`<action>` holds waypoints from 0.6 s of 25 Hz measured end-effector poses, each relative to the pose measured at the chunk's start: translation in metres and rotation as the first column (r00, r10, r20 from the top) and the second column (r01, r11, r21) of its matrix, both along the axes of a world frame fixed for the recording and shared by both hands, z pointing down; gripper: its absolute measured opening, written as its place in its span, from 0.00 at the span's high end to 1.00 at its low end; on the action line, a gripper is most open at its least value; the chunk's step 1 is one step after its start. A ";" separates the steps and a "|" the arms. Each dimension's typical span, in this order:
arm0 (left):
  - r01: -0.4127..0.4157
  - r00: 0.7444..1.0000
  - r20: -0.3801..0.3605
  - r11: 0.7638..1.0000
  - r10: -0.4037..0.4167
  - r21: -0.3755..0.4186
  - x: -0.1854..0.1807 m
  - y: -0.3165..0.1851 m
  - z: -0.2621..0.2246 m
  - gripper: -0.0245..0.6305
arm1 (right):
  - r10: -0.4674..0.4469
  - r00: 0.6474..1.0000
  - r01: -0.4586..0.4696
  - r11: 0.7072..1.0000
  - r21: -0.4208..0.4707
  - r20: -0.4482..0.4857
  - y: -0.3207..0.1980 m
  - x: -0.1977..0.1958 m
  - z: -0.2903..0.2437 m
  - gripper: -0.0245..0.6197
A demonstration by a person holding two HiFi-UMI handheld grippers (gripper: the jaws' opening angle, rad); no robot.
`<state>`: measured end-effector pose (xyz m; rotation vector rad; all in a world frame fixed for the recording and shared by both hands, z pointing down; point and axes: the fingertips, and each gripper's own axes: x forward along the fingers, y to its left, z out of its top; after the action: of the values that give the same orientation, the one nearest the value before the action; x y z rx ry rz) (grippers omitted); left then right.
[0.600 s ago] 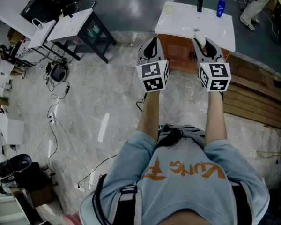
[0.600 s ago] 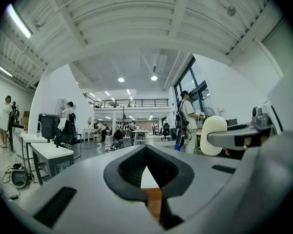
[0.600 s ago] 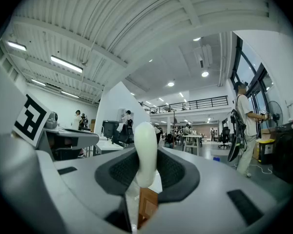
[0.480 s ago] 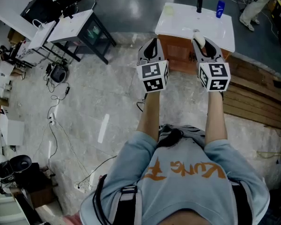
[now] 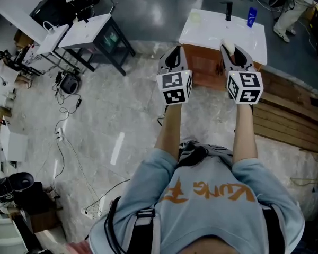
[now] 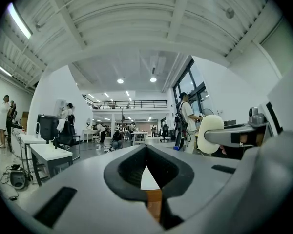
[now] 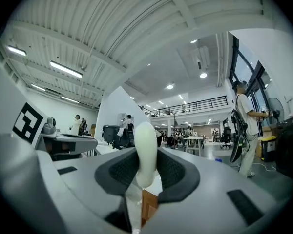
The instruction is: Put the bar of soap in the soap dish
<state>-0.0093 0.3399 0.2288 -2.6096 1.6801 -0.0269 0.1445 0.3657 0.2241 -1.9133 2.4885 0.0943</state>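
Observation:
A cream-white oval bar of soap (image 7: 145,152) stands upright between the black pads of my right gripper (image 7: 146,165), which is shut on it. In the head view that gripper (image 5: 229,47) hovers at the front edge of a white washstand top (image 5: 212,33) on a wooden cabinet (image 5: 201,62). A small pale shape (image 5: 195,17) sits at the top's back left corner, too small to tell what it is. My left gripper (image 5: 173,51) is level beside the right one, its jaws shut on nothing (image 6: 145,152). The soap (image 6: 210,133) also shows in the left gripper view.
A black faucet (image 5: 228,9) and a blue bottle (image 5: 250,16) stand at the back of the washstand. Wooden planks (image 5: 286,120) lie on the floor to the right. Tables (image 5: 95,28) and cables (image 5: 63,120) are to the left. A person (image 5: 291,9) stands at the far right.
The head view has shifted slightly. Both grippers keep their places in front of the washstand, and the soap stays in the right one.

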 end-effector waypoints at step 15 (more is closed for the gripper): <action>-0.023 0.999 -0.031 0.999 0.024 0.035 0.003 -0.044 -0.016 0.93 | -0.023 0.999 0.026 0.997 0.075 -0.045 -0.035 0.000 -0.026 0.77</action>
<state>-0.0068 0.2958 0.2130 -2.6178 1.6436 0.0439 0.1447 0.3302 0.1978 -1.8717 2.4963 0.2299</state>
